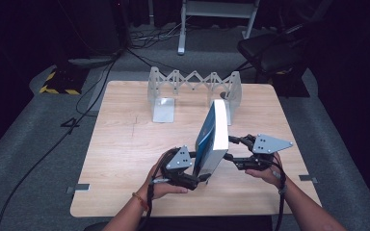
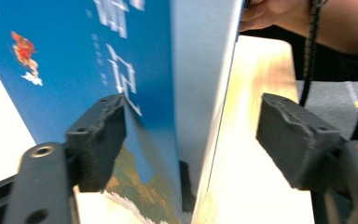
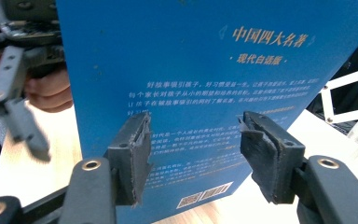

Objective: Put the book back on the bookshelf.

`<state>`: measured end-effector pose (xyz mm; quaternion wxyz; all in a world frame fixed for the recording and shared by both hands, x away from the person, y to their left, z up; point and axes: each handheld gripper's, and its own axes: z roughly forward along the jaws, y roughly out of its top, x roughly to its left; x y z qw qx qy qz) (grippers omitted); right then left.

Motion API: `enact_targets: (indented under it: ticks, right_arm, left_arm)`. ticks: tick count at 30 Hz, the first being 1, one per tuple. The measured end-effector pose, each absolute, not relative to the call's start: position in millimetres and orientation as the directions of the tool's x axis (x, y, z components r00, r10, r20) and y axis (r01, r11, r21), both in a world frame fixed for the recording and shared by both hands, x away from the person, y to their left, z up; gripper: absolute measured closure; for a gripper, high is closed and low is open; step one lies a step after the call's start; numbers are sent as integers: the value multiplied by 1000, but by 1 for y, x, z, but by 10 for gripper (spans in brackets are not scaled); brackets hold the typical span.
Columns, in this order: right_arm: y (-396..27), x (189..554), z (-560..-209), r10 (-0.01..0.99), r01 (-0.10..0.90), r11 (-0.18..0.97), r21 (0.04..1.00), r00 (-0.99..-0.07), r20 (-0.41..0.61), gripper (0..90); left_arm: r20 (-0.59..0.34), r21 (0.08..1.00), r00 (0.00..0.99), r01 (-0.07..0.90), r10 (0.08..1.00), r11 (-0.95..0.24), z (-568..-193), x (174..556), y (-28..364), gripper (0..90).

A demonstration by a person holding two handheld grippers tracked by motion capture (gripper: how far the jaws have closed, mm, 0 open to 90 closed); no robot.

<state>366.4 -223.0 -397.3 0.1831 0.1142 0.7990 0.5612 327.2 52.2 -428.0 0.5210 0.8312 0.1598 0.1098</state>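
Standing upright on the worktop (image 1: pixel 125 144), the book (image 1: pixel 211 139) is flanked by the spread left gripper (image 1: pixel 200 168) and right gripper (image 1: pixel 232 149) (neither pinching), steadying it.

The blue book (image 3: pixel 205 93) back cover reads "中国四大名著" and "现代白话版"

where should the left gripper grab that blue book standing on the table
Across its thickness at the near lower edge, coming level from the person's side. The blue book stands upright on the table, and the left gripper, open, already straddles covers and page block.
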Motion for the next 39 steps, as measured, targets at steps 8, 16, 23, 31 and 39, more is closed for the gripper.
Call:
enact_targets:
  ticks: [8, 16, 23, 31, 39]
  right_arm:
    - [-209, 367, -402, 380, -20, 352, 936, -911, -162, 426]
    - [-198, 368, -408, 377, -11, 369, 930, -912, -160, 412]
    - [-196, 370, -410, 390, -4, 374, 928, -907, -161, 401]
    - [-197, 377, -413, 413, 17, 369, 929, -899, -147, 385]
    - [-197, 382, -416, 433, 20, 350, 937, -890, -143, 372]
  left_arm:
    - [16, 915, 861, 193, 509, -354, -435, 320, 39, 123]
    - [41, 927, 774, 207, 632, -314, -445, 316, 31, 158]
    - [50, 933, 717, 214, 695, -288, -449, 317, 28, 243]
    - [52, 933, 720, 212, 692, -290, -450, 317, 30, 303]
    - [47, 933, 717, 216, 696, -286, -450, 316, 32, 352]
